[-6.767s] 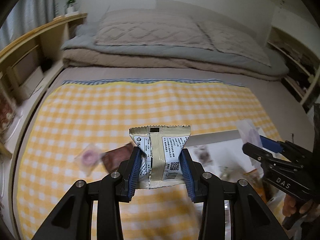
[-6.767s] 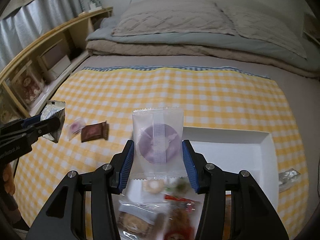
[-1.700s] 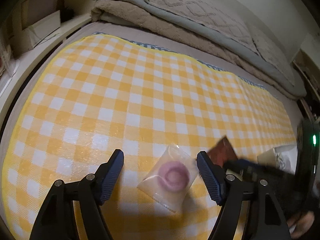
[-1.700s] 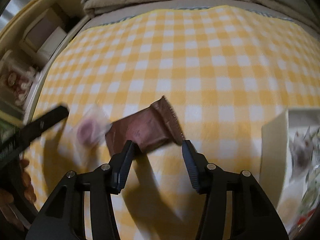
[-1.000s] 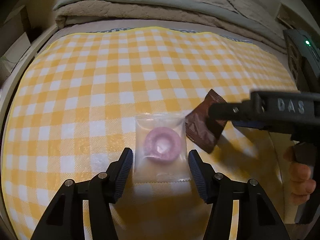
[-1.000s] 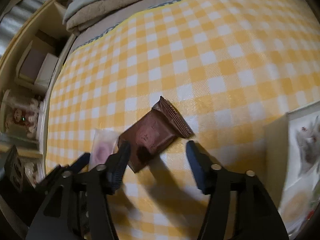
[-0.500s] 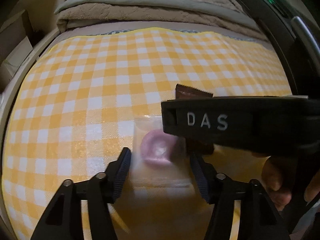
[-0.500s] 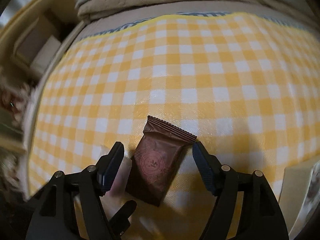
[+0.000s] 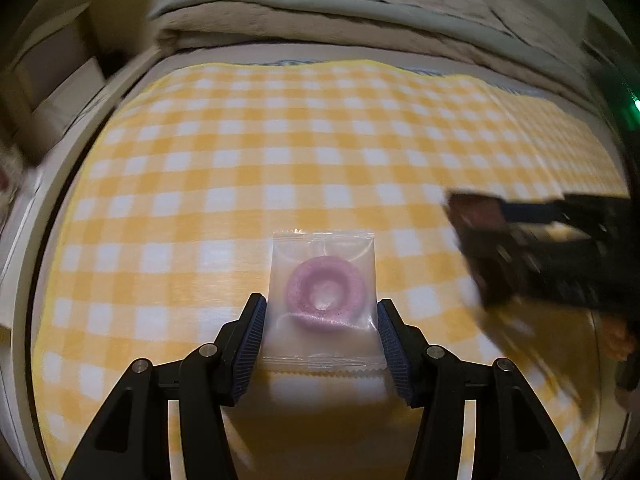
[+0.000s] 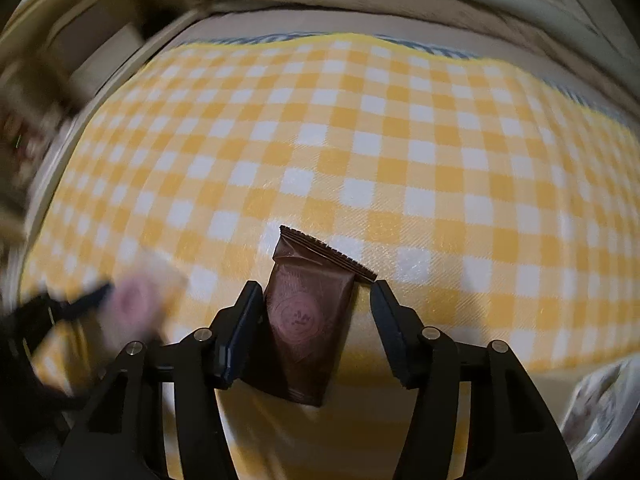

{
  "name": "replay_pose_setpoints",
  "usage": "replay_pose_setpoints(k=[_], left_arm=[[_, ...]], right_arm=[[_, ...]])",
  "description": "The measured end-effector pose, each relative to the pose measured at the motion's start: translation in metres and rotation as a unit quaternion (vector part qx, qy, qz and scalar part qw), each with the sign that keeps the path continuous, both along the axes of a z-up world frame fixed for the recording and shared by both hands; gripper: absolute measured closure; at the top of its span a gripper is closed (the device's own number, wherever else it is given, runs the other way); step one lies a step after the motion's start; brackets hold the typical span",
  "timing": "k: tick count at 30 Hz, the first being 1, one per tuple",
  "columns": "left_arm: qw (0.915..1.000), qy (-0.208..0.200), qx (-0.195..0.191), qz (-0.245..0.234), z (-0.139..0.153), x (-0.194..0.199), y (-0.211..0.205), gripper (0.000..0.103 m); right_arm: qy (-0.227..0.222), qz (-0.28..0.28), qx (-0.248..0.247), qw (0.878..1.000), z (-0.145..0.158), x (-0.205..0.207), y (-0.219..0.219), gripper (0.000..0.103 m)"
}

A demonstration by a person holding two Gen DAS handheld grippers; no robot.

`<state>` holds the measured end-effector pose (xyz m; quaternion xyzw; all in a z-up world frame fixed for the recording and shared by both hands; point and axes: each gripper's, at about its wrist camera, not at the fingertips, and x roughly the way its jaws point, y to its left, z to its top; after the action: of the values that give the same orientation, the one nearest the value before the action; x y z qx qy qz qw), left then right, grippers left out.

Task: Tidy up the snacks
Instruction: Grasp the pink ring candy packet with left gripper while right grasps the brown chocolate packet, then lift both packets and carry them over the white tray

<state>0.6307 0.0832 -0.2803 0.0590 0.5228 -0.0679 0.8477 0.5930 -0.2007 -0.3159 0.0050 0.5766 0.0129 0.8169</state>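
A clear packet with a pink ring sweet (image 9: pixel 324 288) sits between the blue pads of my left gripper (image 9: pixel 320 320), which is shut on its two side edges. It stays sharp while the cloth behind blurs. In the right wrist view a brown foil packet (image 10: pixel 308 320) lies lengthwise between the pads of my right gripper (image 10: pixel 314 312). Its jaws are closing; the left pad touches the packet and a gap shows at the right pad. My right gripper (image 9: pixel 552 240) appears blurred at the right of the left wrist view. The pink ring packet (image 10: pixel 136 304) is a blur at the left of the right wrist view.
A yellow-and-white checked cloth (image 9: pixel 280 140) covers the bed. Folded grey and beige bedding (image 9: pixel 360 12) lies along the back, and wooden shelves (image 9: pixel 48 80) stand at the left. A white tray with snacks (image 10: pixel 600 400) shows at the lower right. A person's hand (image 9: pixel 620 340) holds the right gripper.
The right gripper has swung out of the middle of the left wrist view to its right side. Its jaws have narrowed around the brown packet. The left gripper keeps its hold on the ring packet.
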Motion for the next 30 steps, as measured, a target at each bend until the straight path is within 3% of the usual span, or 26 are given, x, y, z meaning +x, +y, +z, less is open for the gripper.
replay_pose_setpoints(k=[6,7,10,12,14,16,20,24,30], left_arm=[[0.9991,-0.004,-0.018,0.038,0.006,0.001,0.014,0.049],[0.999,-0.004,-0.019,0.041,0.007,0.001,0.014,0.049],[0.9987,-0.003,-0.017,0.048,0.008,-0.001,0.015,0.049],[0.9985,-0.003,-0.018,0.052,0.009,0.0,0.014,0.049],[0.9983,-0.001,-0.022,0.054,0.01,0.0,0.014,0.049],[0.9983,-0.001,-0.025,0.053,0.011,0.003,0.014,0.049],[0.9979,-0.005,-0.034,0.056,0.016,0.001,0.014,0.049],[0.9969,-0.016,-0.048,0.06,0.027,-0.004,0.016,0.049],[0.9949,-0.039,-0.074,0.055,0.053,-0.014,0.013,0.049]], right_arm=[[0.018,0.114,-0.019,0.993,0.004,-0.024,0.009,0.047],[0.02,0.11,-0.021,0.994,0.006,-0.026,0.008,0.045],[0.034,0.04,-0.005,0.999,0.006,-0.031,-0.001,0.02],[0.053,-0.007,0.019,0.998,0.001,-0.035,-0.004,0.022],[0.057,-0.047,0.012,0.997,-0.003,-0.04,-0.004,0.022],[0.056,-0.07,0.004,0.996,-0.003,-0.045,-0.002,0.027],[0.034,-0.074,0.001,0.997,0.001,-0.055,0.005,0.059],[0.025,-0.068,0.012,0.997,0.003,-0.063,0.028,0.061],[-0.007,-0.066,0.02,0.998,0.046,-0.075,0.012,0.061]])
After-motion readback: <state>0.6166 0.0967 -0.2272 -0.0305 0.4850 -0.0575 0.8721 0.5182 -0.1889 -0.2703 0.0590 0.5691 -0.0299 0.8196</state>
